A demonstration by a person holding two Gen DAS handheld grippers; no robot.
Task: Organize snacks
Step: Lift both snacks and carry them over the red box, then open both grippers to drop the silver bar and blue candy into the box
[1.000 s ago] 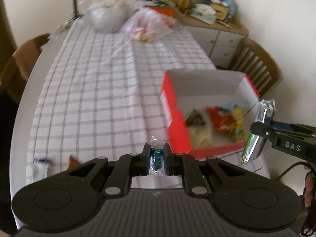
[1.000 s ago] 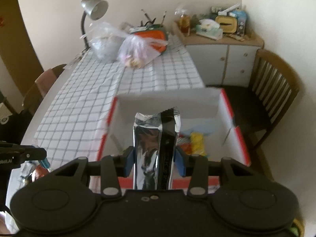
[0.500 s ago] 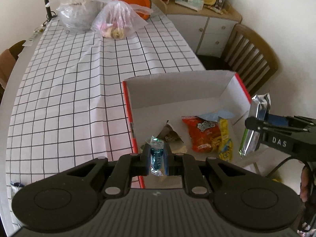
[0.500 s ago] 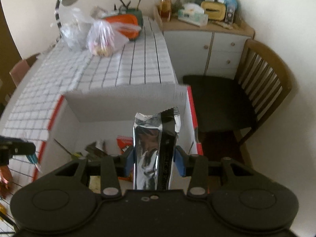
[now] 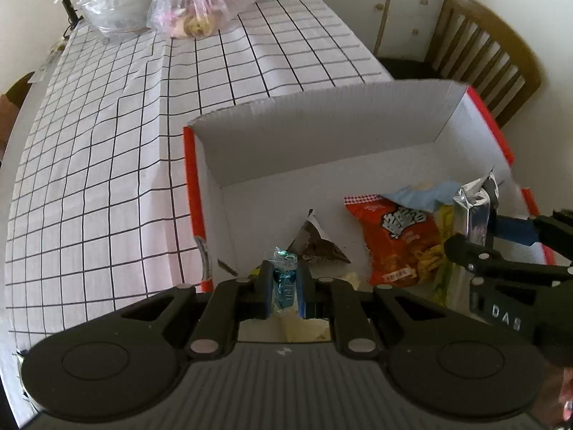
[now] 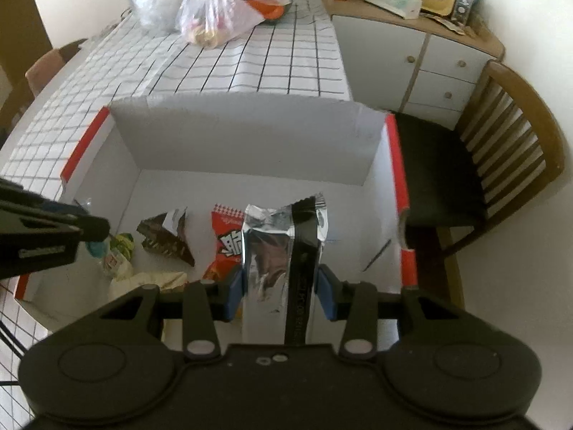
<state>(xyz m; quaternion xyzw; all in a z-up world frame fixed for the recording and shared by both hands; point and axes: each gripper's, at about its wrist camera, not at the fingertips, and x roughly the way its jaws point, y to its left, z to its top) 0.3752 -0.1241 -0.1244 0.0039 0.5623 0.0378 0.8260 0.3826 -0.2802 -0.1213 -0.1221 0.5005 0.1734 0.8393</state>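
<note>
An open white box with red sides (image 5: 322,143) (image 6: 250,136) stands on the checked tablecloth. Inside lie an orange chip bag (image 5: 397,236) (image 6: 225,247), a dark triangular pack (image 5: 315,242) (image 6: 168,238) and other wrappers. My left gripper (image 5: 284,286) is shut on a small teal wrapped candy (image 5: 284,281), held over the box's near left part. My right gripper (image 6: 281,288) is shut on a tall silver foil pack (image 6: 283,247) (image 5: 472,211), hanging over the box's right half. Each gripper shows at the edge of the other's view.
Two clear plastic bags (image 5: 168,3) (image 6: 215,10) sit at the table's far end. A wooden chair (image 6: 501,150) stands right of the box, with a cluttered white cabinet (image 6: 422,43) behind it. The tablecloth (image 5: 100,165) stretches left of the box.
Both grippers have come forward and down over the box, each still gripping its snack. The left one moved from the tablecloth beside the box to above its inside.
</note>
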